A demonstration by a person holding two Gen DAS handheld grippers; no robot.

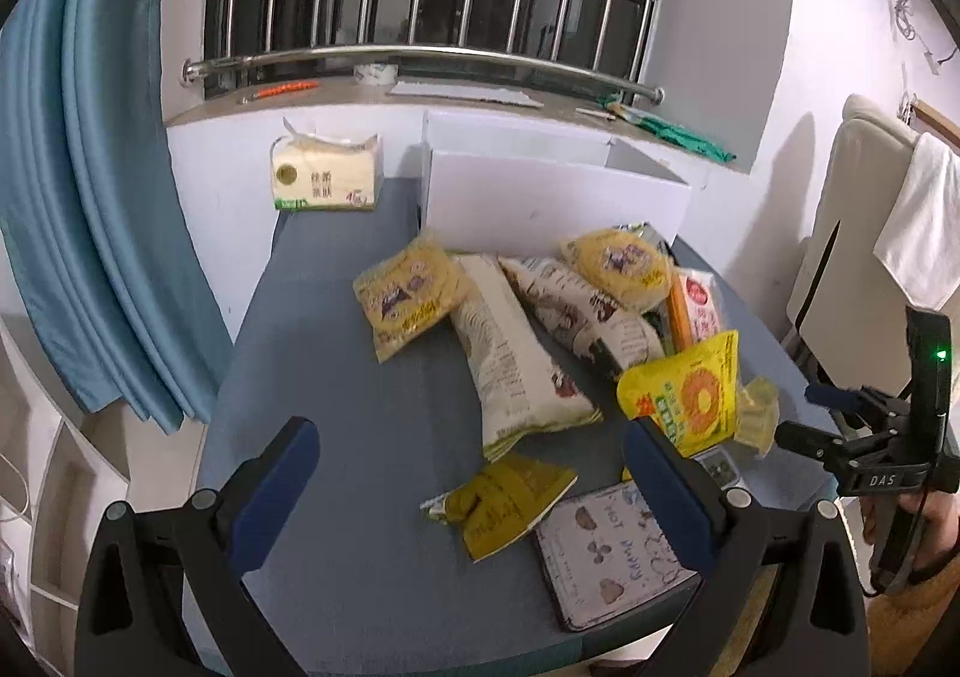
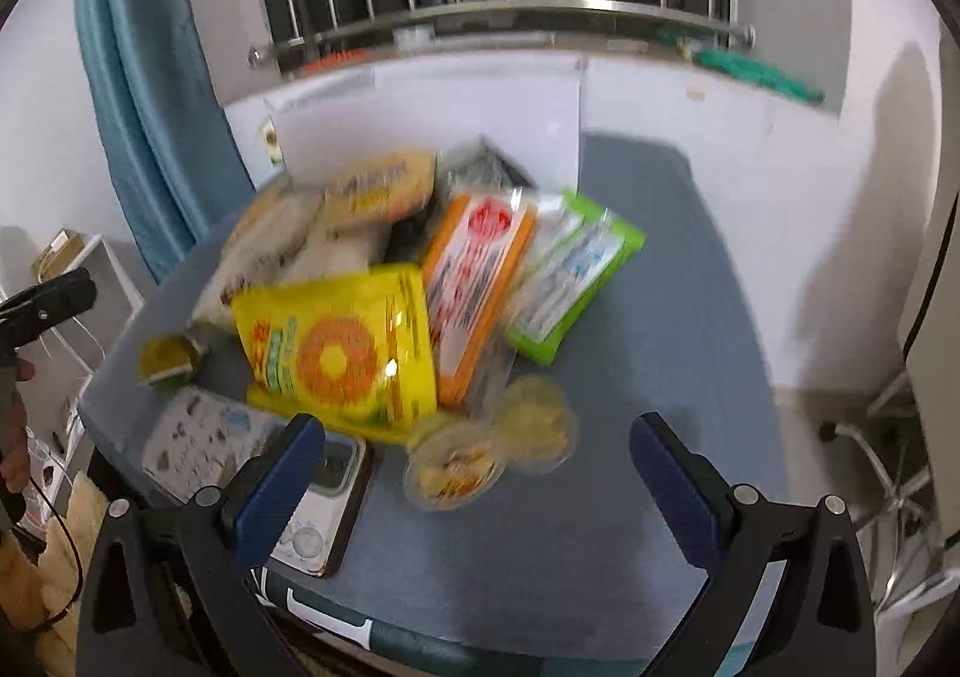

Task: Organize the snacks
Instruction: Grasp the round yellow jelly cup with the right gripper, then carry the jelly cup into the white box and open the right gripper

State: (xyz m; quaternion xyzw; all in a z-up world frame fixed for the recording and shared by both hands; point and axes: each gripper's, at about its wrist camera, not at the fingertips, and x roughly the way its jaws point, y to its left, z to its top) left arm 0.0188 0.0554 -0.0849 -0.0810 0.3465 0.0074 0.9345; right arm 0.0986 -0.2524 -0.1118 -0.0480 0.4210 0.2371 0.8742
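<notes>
Several snack packs lie in a heap on the blue-grey table. A bright yellow bag with an orange ring sits at the front of the heap. A long white bag, two yellow noodle packs and a small olive-yellow packet lie around it. An orange-and-white pack, a green pack and two clear round cups show in the right wrist view. My left gripper is open above the olive packet. My right gripper is open over the cups, holding nothing.
A white open box stands at the table's back against the window sill. A tissue pack sits at the back left. A phone in a patterned case lies at the table's front edge. A blue curtain hangs left.
</notes>
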